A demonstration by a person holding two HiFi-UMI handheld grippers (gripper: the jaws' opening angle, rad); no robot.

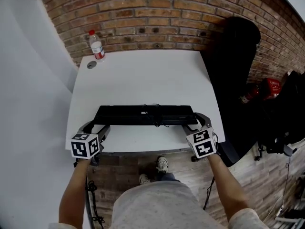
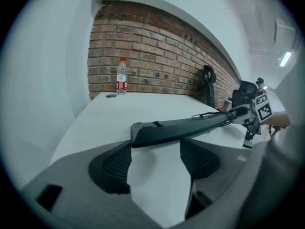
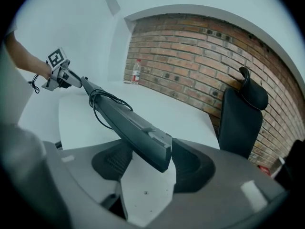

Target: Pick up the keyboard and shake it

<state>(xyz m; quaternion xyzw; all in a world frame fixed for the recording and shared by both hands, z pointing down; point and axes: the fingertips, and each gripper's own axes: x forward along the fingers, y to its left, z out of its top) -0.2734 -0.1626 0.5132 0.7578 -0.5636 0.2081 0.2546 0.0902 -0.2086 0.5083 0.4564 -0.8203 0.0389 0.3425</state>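
A black keyboard (image 1: 145, 115) hangs across the front of the white table (image 1: 143, 75), flat underside up, with a thin cable (image 1: 157, 114) coiled on it. My left gripper (image 1: 97, 127) is shut on its left end. In the left gripper view, that end of the keyboard (image 2: 190, 125) sits between the jaws of the left gripper (image 2: 156, 144). My right gripper (image 1: 199, 123) is shut on the right end. Seen in the right gripper view, the keyboard (image 3: 128, 123) is raised and tilted above the tabletop, its corner between the jaws of the right gripper (image 3: 147, 159).
A water bottle (image 1: 96, 45) with a red label stands at the table's far left corner, a small round disc (image 1: 91, 65) beside it. A black office chair (image 1: 233, 56) stands right of the table against the brick wall. Bags and a red object (image 1: 269, 87) lie further right.
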